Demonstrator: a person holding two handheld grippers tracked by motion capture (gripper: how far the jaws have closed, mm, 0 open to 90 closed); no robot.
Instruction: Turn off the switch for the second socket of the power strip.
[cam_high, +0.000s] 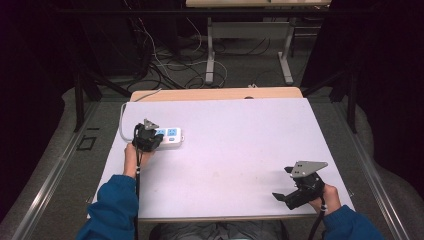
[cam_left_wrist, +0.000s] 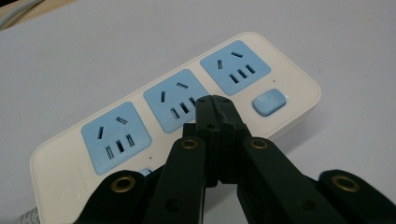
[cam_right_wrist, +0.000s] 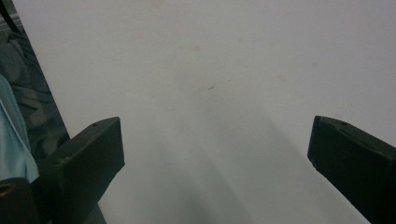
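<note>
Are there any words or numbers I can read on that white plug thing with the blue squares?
No words or numbers can be read.
White power strip, near-left edge: faint embossed marking, too faint and blurred to read.
Blue button on the strip: a pale sign, too blurred to tell.
White table cover: bare of writing.

The person is wearing blue sleeves (cam_high: 117, 200) on both forearms, each ending at the wrist. The left tool (cam_left_wrist: 215, 103) is showing matt black jaws with ribbed pad edges, black linkage arms and brass-coloured rivets at the pivots. In the high view it is carrying a small grey three-cornered plate on top and trailing a thin black cable along the sleeve. The right tool (cam_high: 283, 196) is showing blocky black jaws, a larger grey three-cornered plate dotted with small holes, and a black cable hanging below the wrist.
</note>
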